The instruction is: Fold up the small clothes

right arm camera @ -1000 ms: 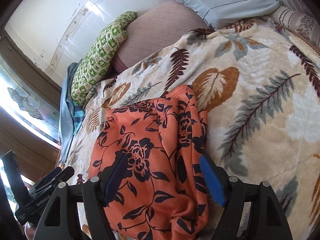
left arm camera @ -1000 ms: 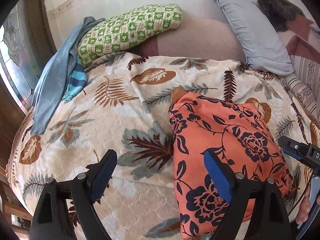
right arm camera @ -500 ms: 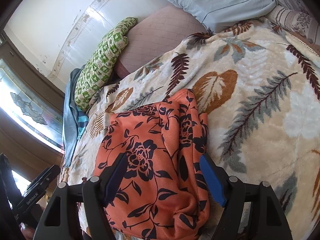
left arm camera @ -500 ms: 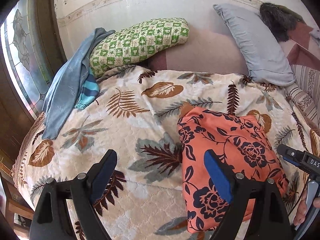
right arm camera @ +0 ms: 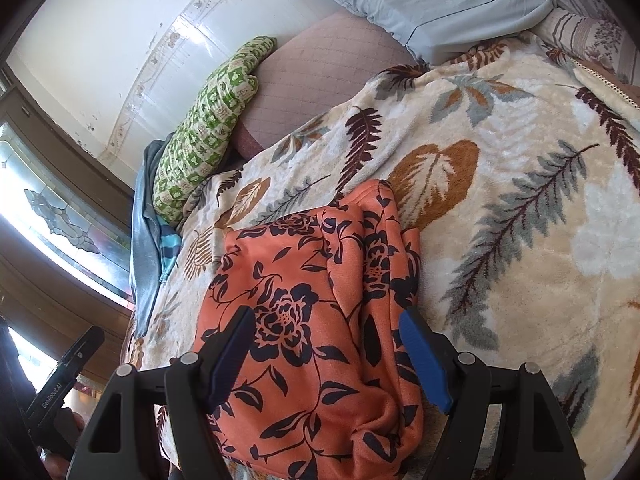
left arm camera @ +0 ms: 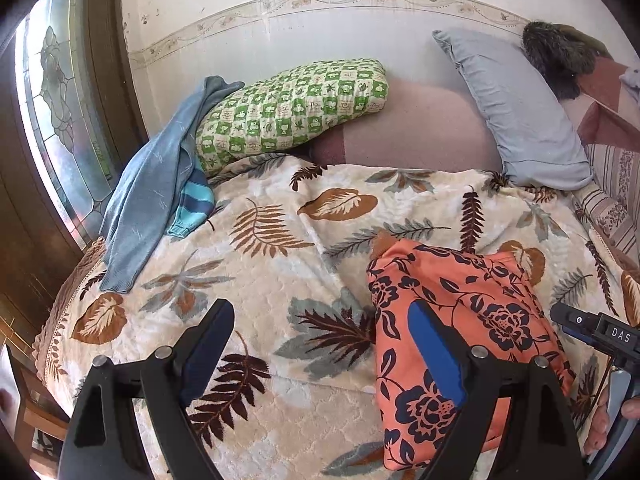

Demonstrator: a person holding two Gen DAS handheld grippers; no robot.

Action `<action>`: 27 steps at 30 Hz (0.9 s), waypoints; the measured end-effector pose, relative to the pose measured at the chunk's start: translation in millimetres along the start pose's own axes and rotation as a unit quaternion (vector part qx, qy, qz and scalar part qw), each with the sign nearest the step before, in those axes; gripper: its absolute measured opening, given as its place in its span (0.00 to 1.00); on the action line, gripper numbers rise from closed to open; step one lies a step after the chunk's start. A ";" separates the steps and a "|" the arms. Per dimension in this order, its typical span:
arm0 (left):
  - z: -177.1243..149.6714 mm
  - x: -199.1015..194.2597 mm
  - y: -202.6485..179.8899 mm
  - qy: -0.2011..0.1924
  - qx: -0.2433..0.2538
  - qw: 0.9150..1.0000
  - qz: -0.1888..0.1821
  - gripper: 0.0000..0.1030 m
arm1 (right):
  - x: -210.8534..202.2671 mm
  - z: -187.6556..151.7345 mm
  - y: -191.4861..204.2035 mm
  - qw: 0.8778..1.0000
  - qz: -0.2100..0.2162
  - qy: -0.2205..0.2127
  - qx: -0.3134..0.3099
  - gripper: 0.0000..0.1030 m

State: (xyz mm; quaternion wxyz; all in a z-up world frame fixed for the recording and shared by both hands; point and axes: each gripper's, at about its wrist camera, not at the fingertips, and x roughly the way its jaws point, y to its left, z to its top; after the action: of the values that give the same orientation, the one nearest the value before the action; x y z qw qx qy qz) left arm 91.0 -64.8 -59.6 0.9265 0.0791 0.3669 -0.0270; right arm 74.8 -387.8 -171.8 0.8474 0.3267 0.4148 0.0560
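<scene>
An orange garment with dark flowers [left arm camera: 460, 300] lies folded on the leaf-print blanket [left arm camera: 280, 264]; it also shows in the right wrist view [right arm camera: 304, 320]. My left gripper [left arm camera: 320, 328] is open and empty, held above the blanket, with its right finger over the garment's left edge. My right gripper [right arm camera: 326, 344] is open and empty, held just above the near part of the garment. A blue garment [left arm camera: 152, 192] with a striped cuff hangs at the bed's far left edge.
A green checked pillow [left arm camera: 292, 108], a pink cushion [left arm camera: 420, 128] and a grey pillow [left arm camera: 516, 112] lie against the wall. A stained-glass window [left arm camera: 60, 100] is at the left. The bed edge runs along the left side.
Both grippers have pulled back and up from the orange garment, so more of the wall and window shows. Both stay open. The garment has not moved.
</scene>
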 end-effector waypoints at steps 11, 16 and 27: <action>-1.9 2.8 7.2 0.007 -0.007 1.000 0.009 0.86 | 1.3 -1.5 4.4 1.000 0.003 0.002 -0.007 0.76; -11.6 39.0 -3.6 0.084 -0.008 0.995 -0.051 0.87 | 0.5 -2.6 0.0 1.000 0.004 0.009 -0.004 0.76; -40.3 109.3 -32.5 0.221 -0.062 0.958 -0.170 0.87 | 9.9 -0.1 -17.0 0.998 0.028 0.033 0.039 0.76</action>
State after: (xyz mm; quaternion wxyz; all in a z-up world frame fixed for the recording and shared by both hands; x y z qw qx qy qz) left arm 140.0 -89.2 -167.5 0.8073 -0.0382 0.5713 -0.1427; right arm 78.2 -397.4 -188.7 0.8181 0.3690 0.4349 0.0740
